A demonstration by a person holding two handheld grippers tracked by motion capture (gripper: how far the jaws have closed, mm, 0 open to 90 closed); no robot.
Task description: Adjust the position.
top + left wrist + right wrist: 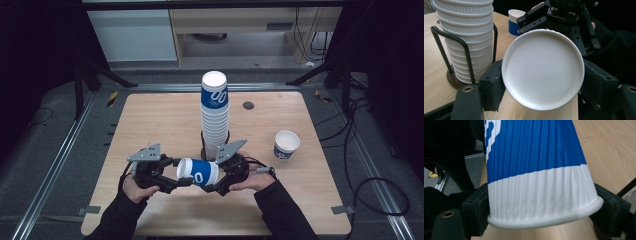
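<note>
**A:** From above first. Where's the paper cup [197,172]?

**B:** Lying on its side, lifted just over the near middle of the table [150,120]. Caught between the left gripper [181,174] and the right gripper [216,177], one at each end. A hand behind each: left hand [132,189], right hand [255,181].

**A:** And beyond?

**B:** A tall stack of cups [215,115] just behind the grippers, mid-table. One lone cup [286,144] standing upright off to the right, well apart from the stack.

**A:** Left gripper view?

**B:** Round white end of the paper cup [542,68] facing the camera (base or mouth, hard to tell). Left gripper [544,85] clamped on it, a black pad pressed to either side. Right gripper [564,22] close behind. Stack of cups [466,37] at the left, seated in a black wire stand [439,42] on a dark round foot. Lone cup [512,22] farther back.

**A:** Right gripper view?

**B:** Ribbed side of the paper cup [536,170], blue farther off, a white band and rolled lip nearest. Right gripper [544,207] closed on that lip end, pads touching both sides. Pale wood of the table [614,150] to the right.
</note>
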